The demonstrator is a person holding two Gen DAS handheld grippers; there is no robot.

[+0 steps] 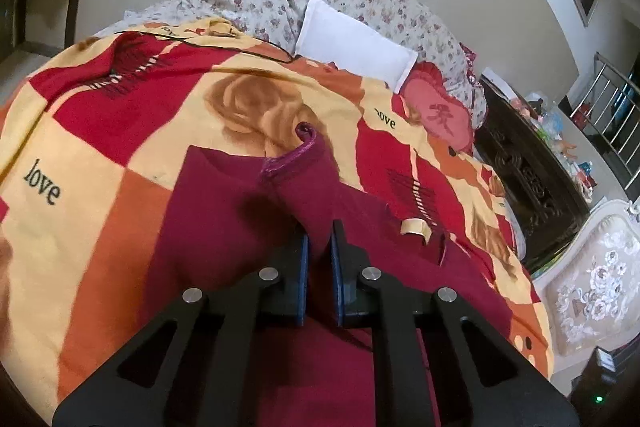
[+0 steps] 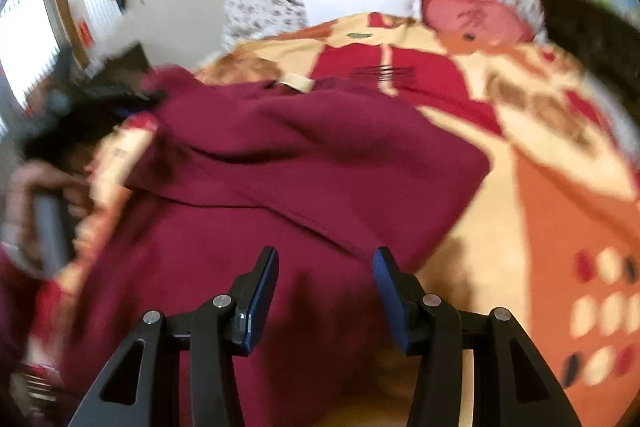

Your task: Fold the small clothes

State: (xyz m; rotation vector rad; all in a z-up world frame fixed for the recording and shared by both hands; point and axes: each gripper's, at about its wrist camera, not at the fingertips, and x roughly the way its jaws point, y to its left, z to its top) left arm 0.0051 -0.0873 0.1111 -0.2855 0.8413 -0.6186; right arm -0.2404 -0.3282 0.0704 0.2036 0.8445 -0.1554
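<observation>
Left gripper (image 1: pixel 319 239) jaws pinched shut, right gripper (image 2: pixel 325 261) jaws apart — both angled downward

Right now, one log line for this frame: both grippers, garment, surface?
left gripper: shut on maroon garment | right gripper: open above garment | surface: patterned blanket | fold: unfinished

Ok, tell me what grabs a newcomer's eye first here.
The maroon garment spread mid-bed on the loud red, orange and cream "love" blanket. The left claw is shut on a raised fold of it; the right claw hovers open over its near edge. A white pillow lies behind.
</observation>
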